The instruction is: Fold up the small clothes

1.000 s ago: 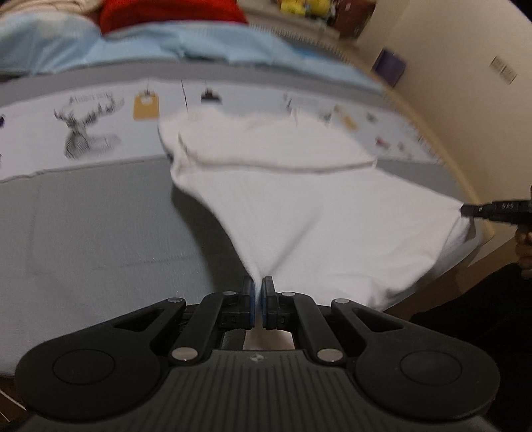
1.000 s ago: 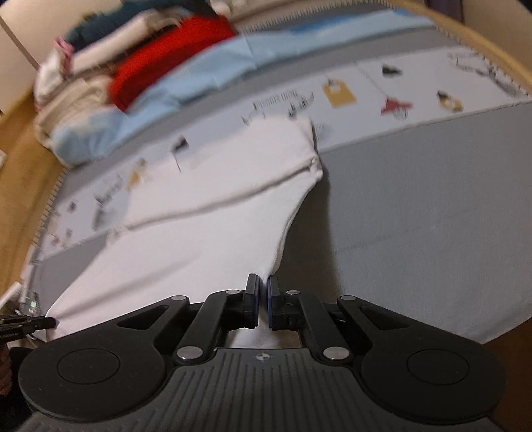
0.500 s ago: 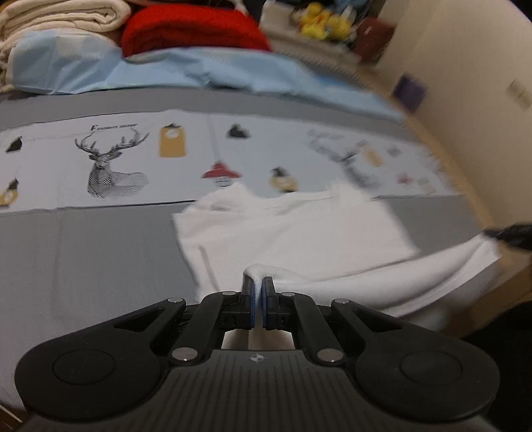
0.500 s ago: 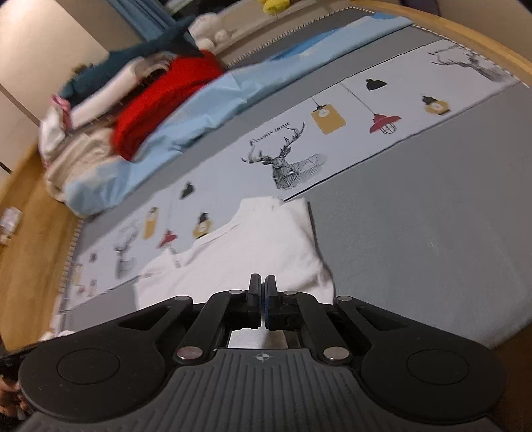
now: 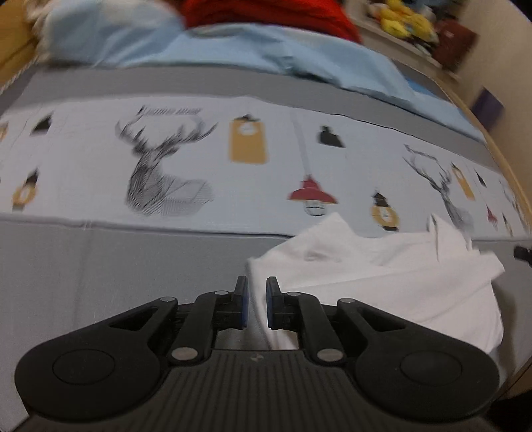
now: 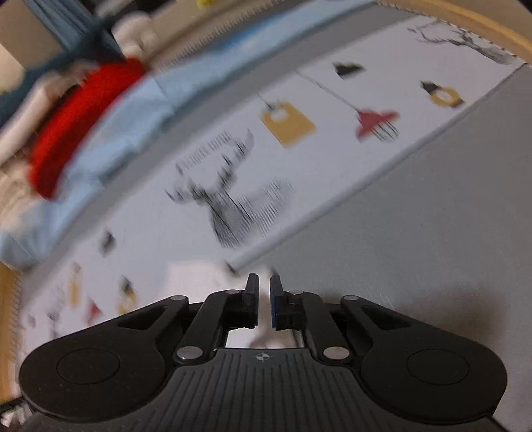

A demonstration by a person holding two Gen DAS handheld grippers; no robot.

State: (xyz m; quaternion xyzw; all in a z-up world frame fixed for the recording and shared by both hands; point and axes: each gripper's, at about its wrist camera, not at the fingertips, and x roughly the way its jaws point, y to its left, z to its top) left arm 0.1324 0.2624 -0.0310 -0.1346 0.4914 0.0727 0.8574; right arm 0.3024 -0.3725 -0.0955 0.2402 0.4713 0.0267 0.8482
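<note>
Your left gripper (image 5: 254, 292) is sitting over the grey band of the bed cover (image 5: 83, 266), its jaws having just been opening; a narrow gap is showing between the blue pads and nothing is being pinched, though the left edge of the white garment (image 5: 382, 275) is lying just under and beside the right finger. The garment is lying folded over itself on the grey band, its upper corners reaching onto the printed strip (image 5: 232, 159) of deer and lamps, towards the right edge of the bed. Beyond the strip a pale blue sheet (image 5: 232, 50) and a red cloth (image 5: 266, 13) are lying along the far edge. Your right gripper (image 6: 264, 292) is likewise parting, its jaws having just been opening, with a slim gap and white fabric (image 6: 199, 279) showing behind and below the tips; the view is too blurred to tell whether the pads are touching it, but they are not clamping it. To its right the grey band is lying bare under the gripper's shadow.
</note>
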